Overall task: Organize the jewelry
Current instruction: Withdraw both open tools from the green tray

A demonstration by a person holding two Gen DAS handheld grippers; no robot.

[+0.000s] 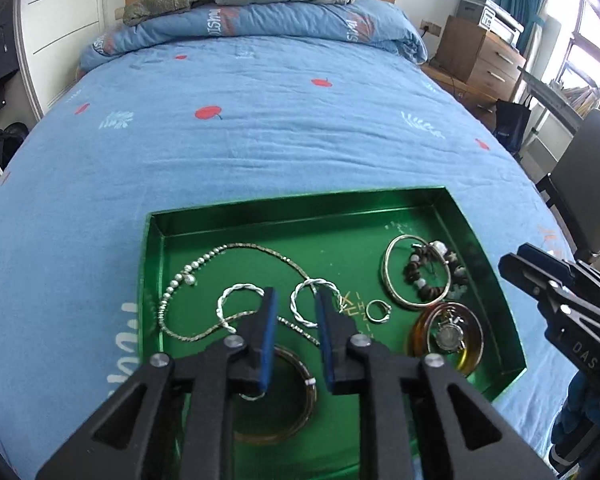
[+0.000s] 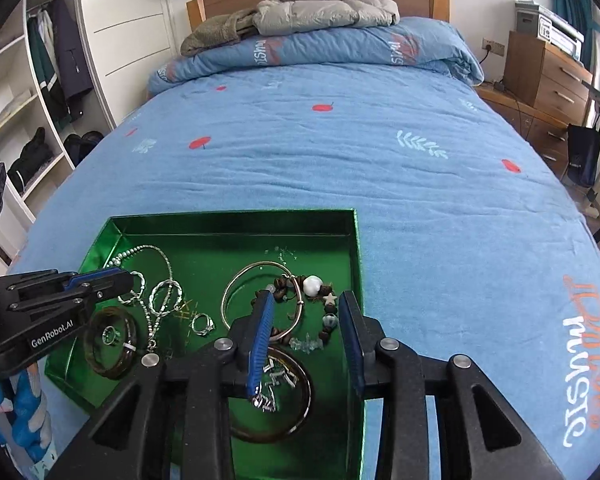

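A: Left gripper (image 1: 296,300) jaws parted, nothing held, over green tray (image 1: 300,216) on blue bed cover (image 1: 260,140). Left view alone shows the whole bead necklace (image 1: 204,264) near the tray's left wall.

B: Right gripper (image 2: 306,300) likewise parted, empty. Right view alone shows the star bead bracelet (image 2: 320,300) clearly, by the tray's right wall.

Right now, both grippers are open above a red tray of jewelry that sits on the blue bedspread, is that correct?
Not quite: the tray is green, not red, as the left wrist view shows. The rest holds: the left gripper and right gripper are open above the jewelry, and the tray sits on the blue bedspread.
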